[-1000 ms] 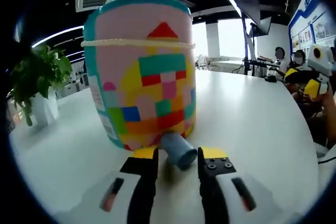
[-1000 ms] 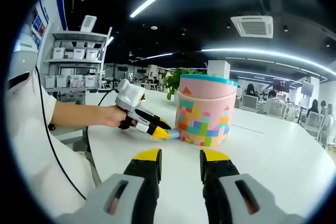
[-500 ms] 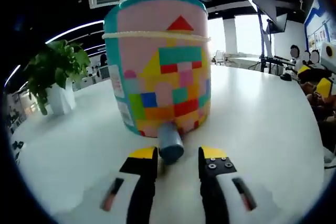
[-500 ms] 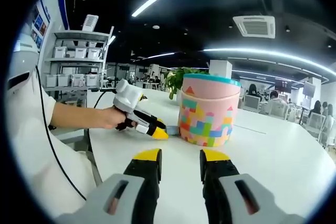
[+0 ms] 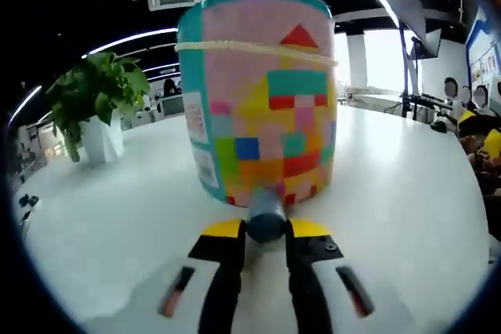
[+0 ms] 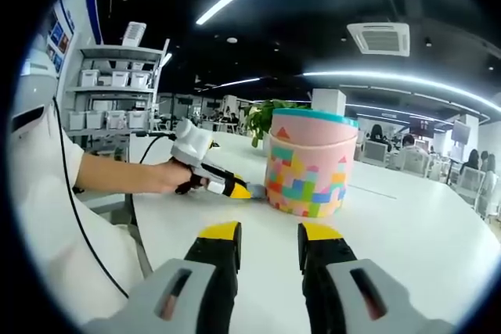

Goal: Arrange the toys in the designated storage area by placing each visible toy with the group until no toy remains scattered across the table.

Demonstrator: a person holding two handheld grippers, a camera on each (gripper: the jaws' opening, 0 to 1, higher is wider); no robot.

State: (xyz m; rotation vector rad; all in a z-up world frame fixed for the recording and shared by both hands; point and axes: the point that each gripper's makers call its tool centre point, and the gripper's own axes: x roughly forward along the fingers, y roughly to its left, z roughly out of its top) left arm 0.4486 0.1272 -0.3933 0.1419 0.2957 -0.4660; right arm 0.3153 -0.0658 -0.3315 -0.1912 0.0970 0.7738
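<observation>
Pink tub point(image 5: 262, 91) with teal rim and multicoloured block pattern; grey-blue toy cylinder point(image 5: 265, 220).

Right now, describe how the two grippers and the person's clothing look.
Both grippers have black jaws tipped in yellow, rising from pale grey bodies with dark slots. The left gripper has a reddish slot mark on one side; seen from the right gripper, it carries a white housing. A black cable runs across the white sleeve.

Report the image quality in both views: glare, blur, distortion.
Left gripper view: fisheye bulges the patterned bucket; the blue-grey cylinder between the left gripper's jaws is soft; windows blow out white. Right gripper view: ceiling light strips glare; the white table curves; the right gripper is sharp.
</observation>
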